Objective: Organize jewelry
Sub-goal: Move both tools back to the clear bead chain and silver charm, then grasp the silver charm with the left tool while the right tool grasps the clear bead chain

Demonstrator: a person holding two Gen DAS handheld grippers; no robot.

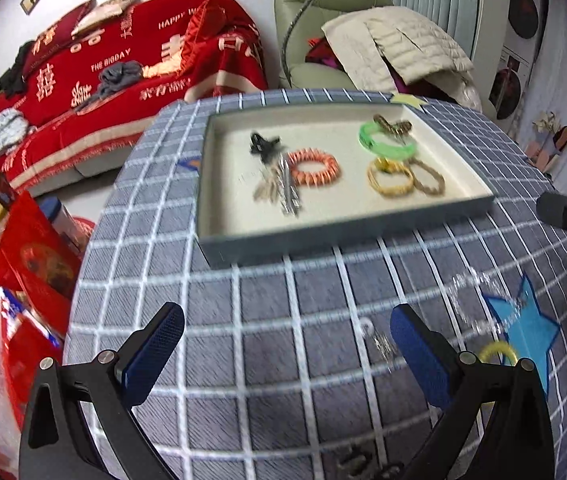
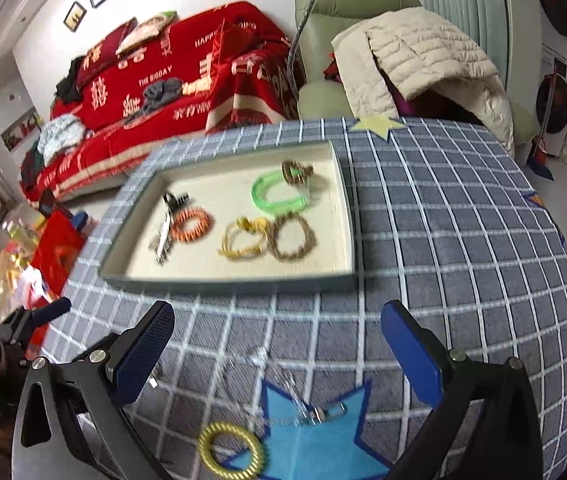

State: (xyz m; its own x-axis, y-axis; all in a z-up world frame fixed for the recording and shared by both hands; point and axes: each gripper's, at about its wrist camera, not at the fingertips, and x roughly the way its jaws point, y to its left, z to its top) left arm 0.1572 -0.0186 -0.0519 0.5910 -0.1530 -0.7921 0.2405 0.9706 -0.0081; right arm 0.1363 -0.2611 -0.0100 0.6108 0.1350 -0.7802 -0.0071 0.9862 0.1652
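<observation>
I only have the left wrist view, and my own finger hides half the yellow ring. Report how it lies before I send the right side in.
Observer: The yellow ring lies flat and whole on the cloth, overlapping the left point of the blue star.
Operator: Give me the right hand-held gripper's state.
Observer: The right hand-held gripper is open and empty, and the ring lies low between its fingers.
</observation>
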